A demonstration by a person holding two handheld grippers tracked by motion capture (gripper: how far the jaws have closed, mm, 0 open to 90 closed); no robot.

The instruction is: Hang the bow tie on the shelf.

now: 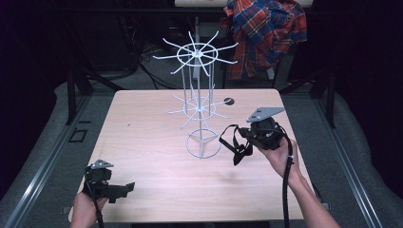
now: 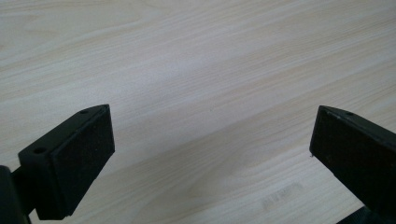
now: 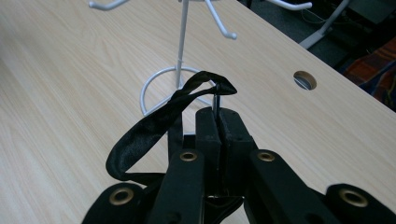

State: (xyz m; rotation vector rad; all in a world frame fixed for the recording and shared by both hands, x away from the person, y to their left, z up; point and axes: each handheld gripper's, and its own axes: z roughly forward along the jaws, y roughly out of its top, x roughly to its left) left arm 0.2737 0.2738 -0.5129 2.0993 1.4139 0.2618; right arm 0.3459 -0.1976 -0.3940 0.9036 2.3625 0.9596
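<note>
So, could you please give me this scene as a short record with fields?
Surface: wooden table
Right gripper: fingers shut on a black ribbon, held above the table
Ribbon: loops hanging to the left of the gripper in the high view
White wire rack: upright mid-table, two tiers of hooks, ring base
Left gripper: fingers open, nothing between them, low over the table's near left corner
Background: plaid shirt

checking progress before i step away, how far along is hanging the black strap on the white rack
Done: the right gripper is shut on the black strap and holds it off the table. In hand: carrying it beside the white rack. Left: no hook bears it yet. The left gripper hovers open, holding nothing.
</note>
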